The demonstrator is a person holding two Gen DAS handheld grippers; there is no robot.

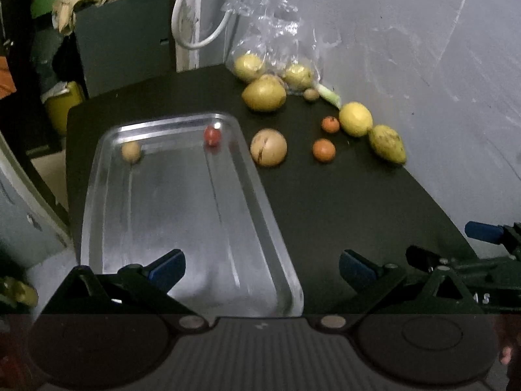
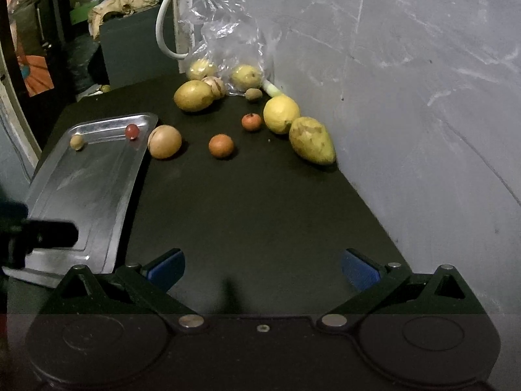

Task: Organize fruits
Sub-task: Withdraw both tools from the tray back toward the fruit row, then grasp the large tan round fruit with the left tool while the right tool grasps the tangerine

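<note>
A black table [image 2: 260, 202] is seen set against a grey wall [image 2: 423, 81], and on its left part a metal tray [image 1: 182, 215] is laid lengthwise. Over the tray's near end the left gripper [image 1: 262, 270] is held level and pointed forward, its blue-padded fingers [image 1: 167, 268] spread wide with nothing between them. The right gripper [image 2: 263, 268] is held just beside it, over bare tabletop to the right of the tray, likewise level and forward-facing; its fingers [image 2: 166, 267] are also spread apart and empty. Part of it is caught at the right edge of the left wrist view, and a dark part of the left tool is seen over the tray's near corner in the right wrist view.

At the far end of the table a clear plastic bag [image 2: 228, 32] is propped against the wall with two yellow fruits inside. In front of it a large yellow-green fruit [image 2: 193, 95] is found, and by the wall a spotted mango [image 2: 311, 140] is lying touching a lemon [image 2: 280, 114]. A round tan fruit [image 2: 164, 141] is resting just beside the tray's right rim. Two small orange fruits are placed between, one nearer [image 2: 221, 145] and one farther [image 2: 251, 121]. Inside the tray (at its far end only) a small red fruit [image 1: 212, 136] and a small tan fruit [image 1: 131, 151] are seen, well apart.
</note>
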